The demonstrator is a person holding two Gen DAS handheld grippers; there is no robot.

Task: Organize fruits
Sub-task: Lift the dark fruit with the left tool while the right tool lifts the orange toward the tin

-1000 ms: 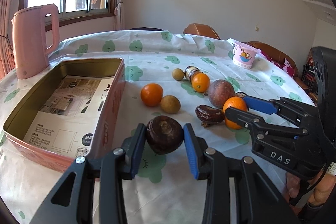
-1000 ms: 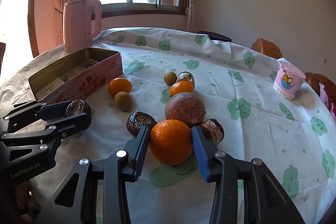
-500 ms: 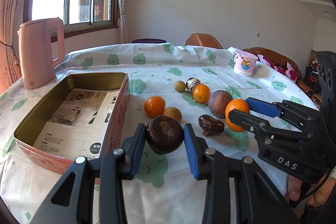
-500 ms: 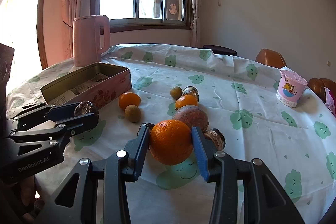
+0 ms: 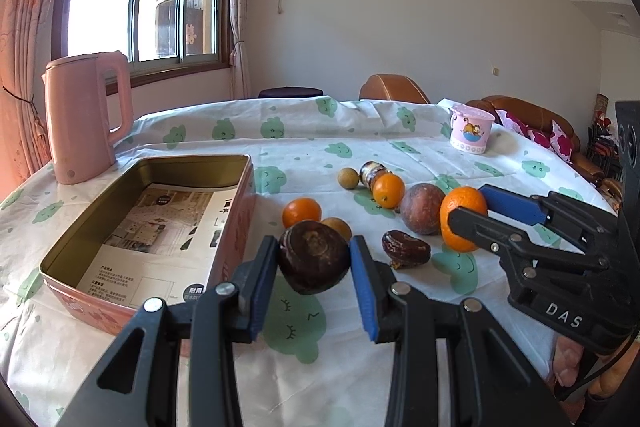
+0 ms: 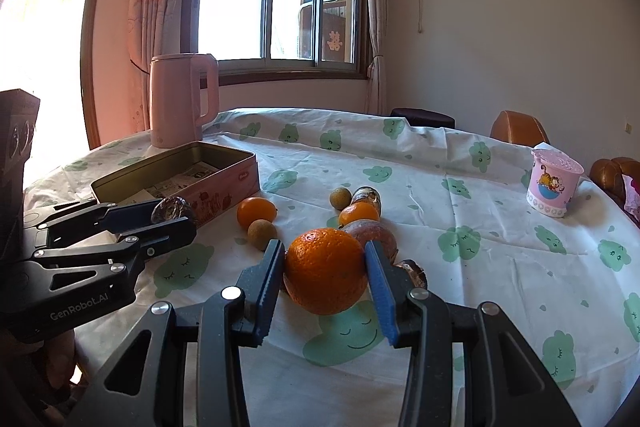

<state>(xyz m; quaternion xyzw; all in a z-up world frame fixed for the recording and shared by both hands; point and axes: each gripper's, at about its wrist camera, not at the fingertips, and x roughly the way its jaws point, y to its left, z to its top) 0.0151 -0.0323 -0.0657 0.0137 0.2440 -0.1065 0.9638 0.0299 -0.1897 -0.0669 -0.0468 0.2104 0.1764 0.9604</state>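
Dark brown fruit (image 5: 313, 257) sits pinched in the left tongs (image 5: 314, 269) — the right tongs (image 6: 325, 277) clamp a big orange (image 6: 325, 275).

Only two bits of text I can actually read: "DAS" on my right gripper (image 5: 472, 211) body, and "GenRobot.AI" on my left gripper (image 6: 176, 217) body. The leaflet (image 5: 156, 247) inside the tin (image 5: 80, 251) has print, too small to read.

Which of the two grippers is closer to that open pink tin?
Left. The left gripper, clamping a dark brown fruit, hangs beside the tin; the right gripper, holding an orange, sits farther away.
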